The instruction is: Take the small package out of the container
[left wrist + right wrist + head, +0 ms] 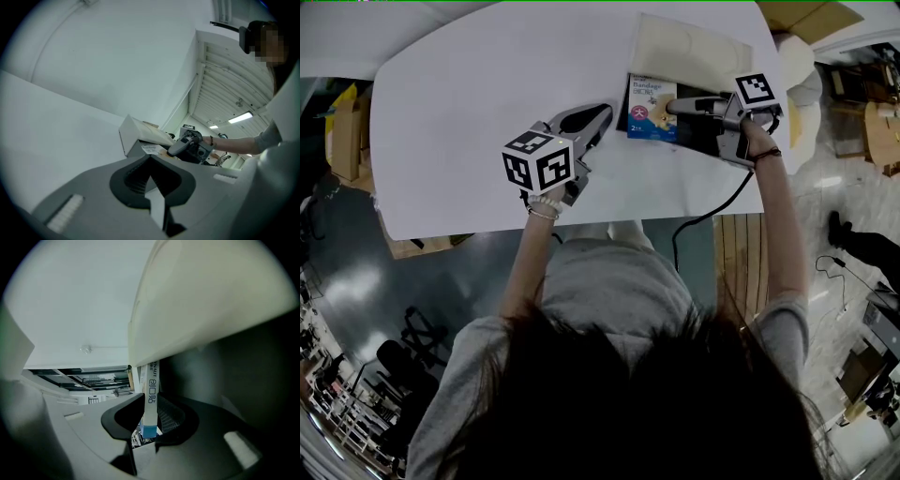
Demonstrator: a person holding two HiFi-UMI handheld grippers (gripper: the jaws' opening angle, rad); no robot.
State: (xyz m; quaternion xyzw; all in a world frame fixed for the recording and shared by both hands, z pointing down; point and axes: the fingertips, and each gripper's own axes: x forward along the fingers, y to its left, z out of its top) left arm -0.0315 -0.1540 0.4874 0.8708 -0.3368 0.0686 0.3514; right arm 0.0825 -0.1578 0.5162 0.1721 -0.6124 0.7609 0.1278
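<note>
The small package [649,111], a blue and white printed box, sits at the left end of the dark container [705,139], whose pale lid [684,47] is folded back. My right gripper [673,106] reaches in from the right, shut on the package. The right gripper view shows the package [150,397] edge-on between the jaws of the right gripper [149,414], under the lid [211,296]. My left gripper [602,114] rests over the white table [469,112], left of the container, shut and empty. In the left gripper view, the left gripper [150,158] points toward the container [136,136].
A black cable [703,220] hangs from the right gripper over the table's near edge. A cardboard box [345,131] stands on the floor at the left, with more boxes at the top right [811,19]. Bare tabletop lies left of the container.
</note>
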